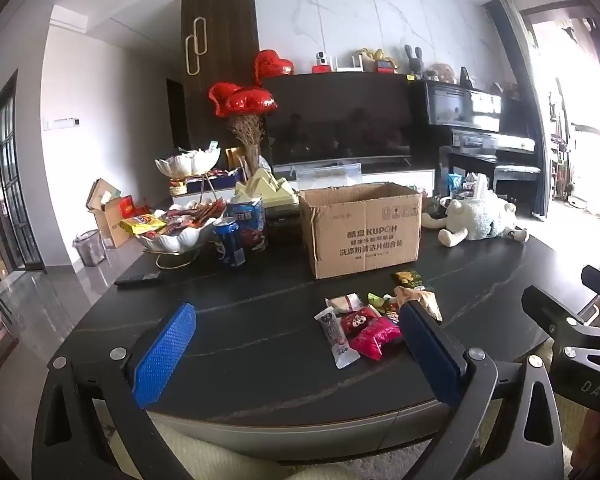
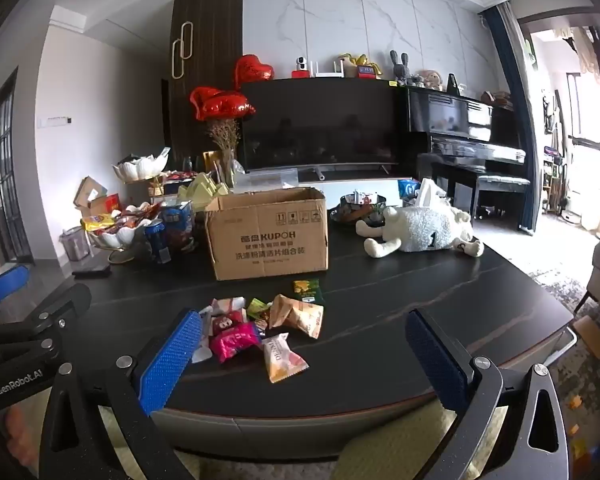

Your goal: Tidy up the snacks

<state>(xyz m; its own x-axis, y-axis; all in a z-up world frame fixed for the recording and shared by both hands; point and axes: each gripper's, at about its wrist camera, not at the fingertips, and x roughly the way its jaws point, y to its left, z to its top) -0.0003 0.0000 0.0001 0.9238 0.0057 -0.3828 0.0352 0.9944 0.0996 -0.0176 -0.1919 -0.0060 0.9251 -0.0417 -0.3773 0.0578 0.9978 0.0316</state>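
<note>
A pile of small wrapped snacks lies on the black table near its front edge, in front of an open cardboard box. A pink packet and an orange-and-white packet lie nearest. My right gripper is open and empty, hovering just in front of the pile. My left gripper is open and empty, to the left of the same pile; its right finger hides part of it. The box also shows in the left wrist view.
A white bowl of snacks, a blue can and a blue snack bag stand at the left. A remote lies near them. A white plush toy and a dark bowl sit behind right.
</note>
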